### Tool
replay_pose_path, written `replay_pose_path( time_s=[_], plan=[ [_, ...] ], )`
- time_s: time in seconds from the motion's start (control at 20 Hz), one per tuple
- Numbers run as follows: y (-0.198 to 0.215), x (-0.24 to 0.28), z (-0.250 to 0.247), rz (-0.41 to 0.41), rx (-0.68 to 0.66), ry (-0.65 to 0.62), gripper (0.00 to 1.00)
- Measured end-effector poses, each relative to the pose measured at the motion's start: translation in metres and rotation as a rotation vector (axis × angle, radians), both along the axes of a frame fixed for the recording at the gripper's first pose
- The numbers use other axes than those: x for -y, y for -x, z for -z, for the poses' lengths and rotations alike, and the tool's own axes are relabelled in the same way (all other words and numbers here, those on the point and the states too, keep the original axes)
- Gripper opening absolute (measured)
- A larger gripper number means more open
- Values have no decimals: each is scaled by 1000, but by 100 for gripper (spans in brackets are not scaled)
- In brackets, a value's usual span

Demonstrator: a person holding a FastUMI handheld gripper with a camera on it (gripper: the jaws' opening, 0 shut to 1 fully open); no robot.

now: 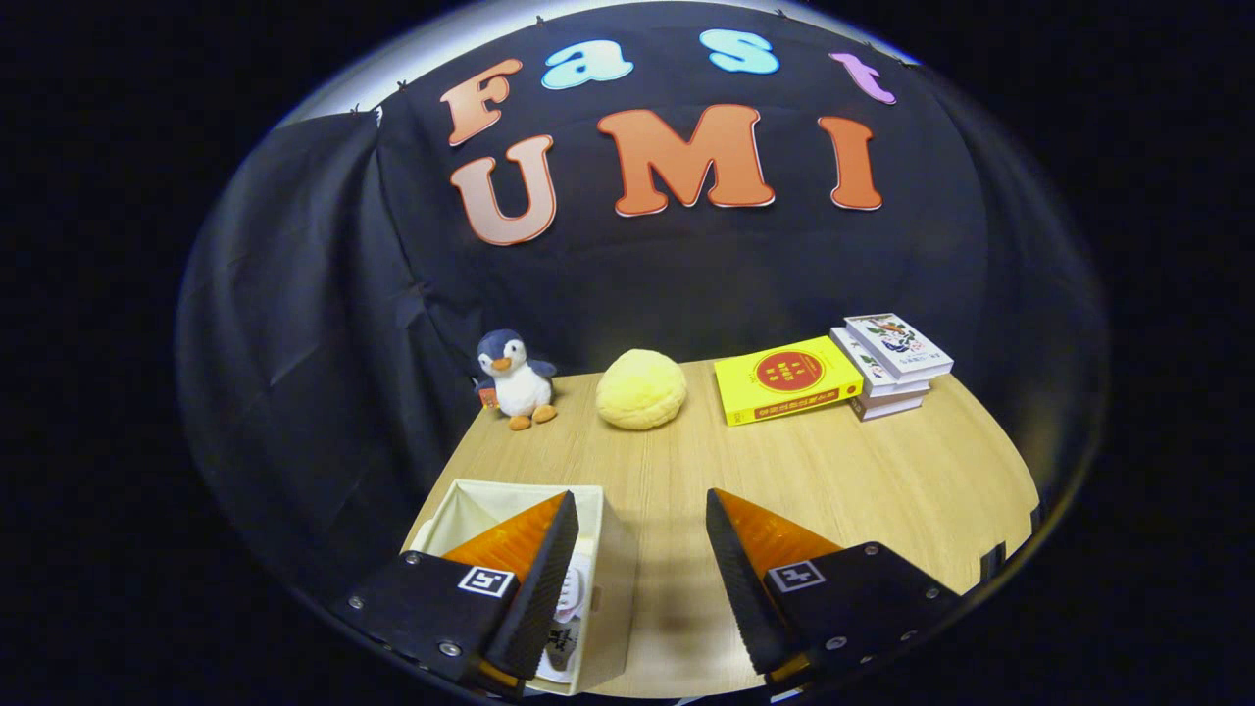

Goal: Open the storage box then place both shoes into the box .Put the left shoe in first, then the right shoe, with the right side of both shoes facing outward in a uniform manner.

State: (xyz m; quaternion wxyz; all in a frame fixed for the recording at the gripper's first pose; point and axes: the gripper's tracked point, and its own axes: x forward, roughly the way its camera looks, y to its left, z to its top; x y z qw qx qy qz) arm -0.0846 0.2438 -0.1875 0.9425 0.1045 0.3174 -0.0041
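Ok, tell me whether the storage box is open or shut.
Open: the storage box shows its pale inside with no lid over it, and part of a shoe lies in it beside the open gripper.

The camera rides on the hand-held gripper (637, 569), looking forward and slightly down along its spread fingers, close above the desk (882, 480), facing the booth's wall.

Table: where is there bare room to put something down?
The table is bare ahead of the open gripper, up to the penguin, yellow cushion and books. It's crowded by the box beside one finger.
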Motion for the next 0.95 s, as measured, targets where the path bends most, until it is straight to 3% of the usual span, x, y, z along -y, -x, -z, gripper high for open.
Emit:
replay_pose_path(
  time_s=[0.35, 0.95],
  plan=[
    [3, 94, -56, 77, 221, 79, 89],
    [15, 223, -76, 131, 270, 149, 90]
  ],
)
